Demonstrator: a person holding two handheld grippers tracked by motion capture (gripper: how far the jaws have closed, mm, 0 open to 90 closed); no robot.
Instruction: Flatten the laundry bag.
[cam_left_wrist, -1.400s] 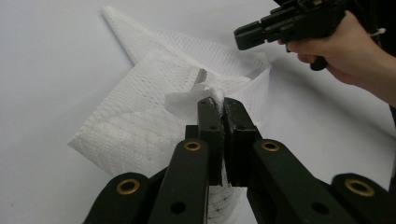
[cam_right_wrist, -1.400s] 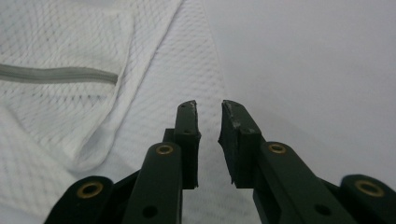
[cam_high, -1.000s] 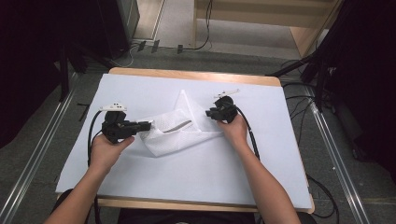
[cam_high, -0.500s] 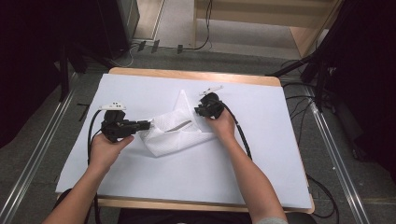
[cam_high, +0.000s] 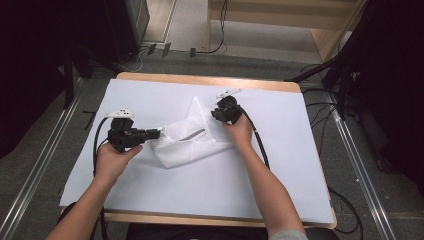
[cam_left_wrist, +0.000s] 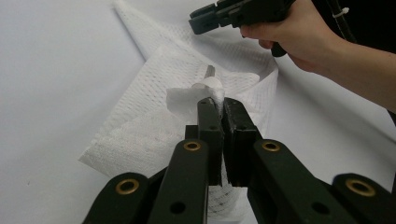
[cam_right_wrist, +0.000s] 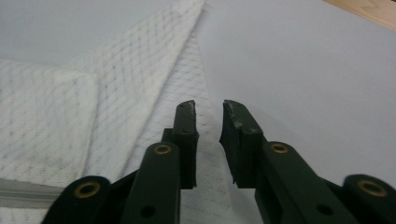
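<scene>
While the left gripper (cam_high: 150, 134) clamps a bunched fold at the near-left edge of the white cloth (cam_high: 187, 142), it serves as an anchor, so the fabric cannot slide across the white table cover (cam_high: 280, 170). That cloth lies crumpled mid-table, one corner pointing away from the person. Farther right, the right gripper (cam_high: 216, 112) hovers just over that far corner; its jaws have just been parting again, nothing pinched between them, likely readying a fresh bite to pull the cloth flat.
</scene>
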